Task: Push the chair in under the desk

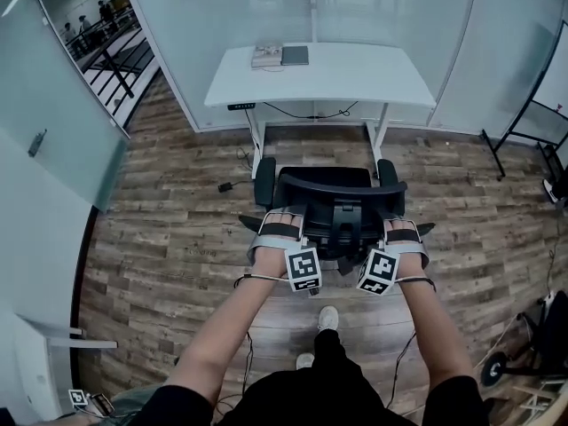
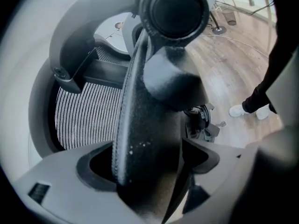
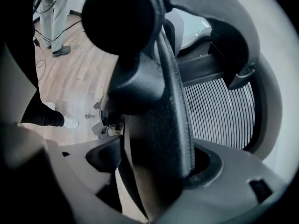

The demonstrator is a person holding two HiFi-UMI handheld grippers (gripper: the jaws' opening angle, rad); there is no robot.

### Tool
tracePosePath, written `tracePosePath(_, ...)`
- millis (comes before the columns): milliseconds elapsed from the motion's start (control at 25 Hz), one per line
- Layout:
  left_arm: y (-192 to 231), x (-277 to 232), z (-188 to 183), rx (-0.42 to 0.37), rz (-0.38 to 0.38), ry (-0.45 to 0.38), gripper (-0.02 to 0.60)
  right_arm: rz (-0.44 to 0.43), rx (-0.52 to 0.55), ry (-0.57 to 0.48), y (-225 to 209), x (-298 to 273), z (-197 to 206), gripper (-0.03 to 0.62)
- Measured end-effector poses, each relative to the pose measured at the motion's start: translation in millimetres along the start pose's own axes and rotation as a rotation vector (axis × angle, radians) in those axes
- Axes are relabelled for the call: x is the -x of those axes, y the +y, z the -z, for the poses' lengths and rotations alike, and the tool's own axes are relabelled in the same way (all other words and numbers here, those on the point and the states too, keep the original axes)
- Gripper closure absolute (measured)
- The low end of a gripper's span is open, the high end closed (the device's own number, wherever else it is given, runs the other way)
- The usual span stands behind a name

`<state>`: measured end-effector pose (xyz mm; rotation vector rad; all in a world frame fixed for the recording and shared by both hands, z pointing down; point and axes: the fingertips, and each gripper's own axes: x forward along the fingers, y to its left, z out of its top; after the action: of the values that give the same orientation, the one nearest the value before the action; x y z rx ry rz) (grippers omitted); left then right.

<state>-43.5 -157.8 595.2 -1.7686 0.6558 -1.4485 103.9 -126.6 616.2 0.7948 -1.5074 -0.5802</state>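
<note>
A black mesh office chair (image 1: 333, 198) stands on the wood floor just in front of the white desk (image 1: 355, 74), its seat facing the desk and its armrests near the desk legs. My left gripper (image 1: 280, 229) sits on the left end of the backrest's top edge, my right gripper (image 1: 401, 232) on the right end. In the left gripper view the backrest's black rim (image 2: 145, 125) fills the gap between the jaws of the left gripper (image 2: 149, 164), with mesh (image 2: 88, 115) beside it. The right gripper (image 3: 154, 167) likewise clamps the rim (image 3: 163, 101).
A laptop (image 1: 295, 55) and a flat stack (image 1: 266, 56) lie on the desk's far edge. A power brick and cable (image 1: 226, 186) lie on the floor at left. A stand's legs (image 1: 524, 140) and a wheeled frame (image 1: 532, 353) are at right. Glass walls surround the desk.
</note>
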Motion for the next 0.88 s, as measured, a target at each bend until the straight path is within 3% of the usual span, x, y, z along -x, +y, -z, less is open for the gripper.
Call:
tracePosePath(120,11,-18,6,0.016,0.013,0.007,0.142,-0.013,0.003,-0.001,-11,-18,-2,0.214)
tracePosePath(280,29,-39,18,0.036,0.004,0.018,0.23,-0.023,0.006,0.016,-22,-40,-8,0.269)
tracePosePath(880,105,-136,50,0.099,-0.019,0.041,0.229,-0.053,0.037,0.013,-92,-135,-20,0.229)
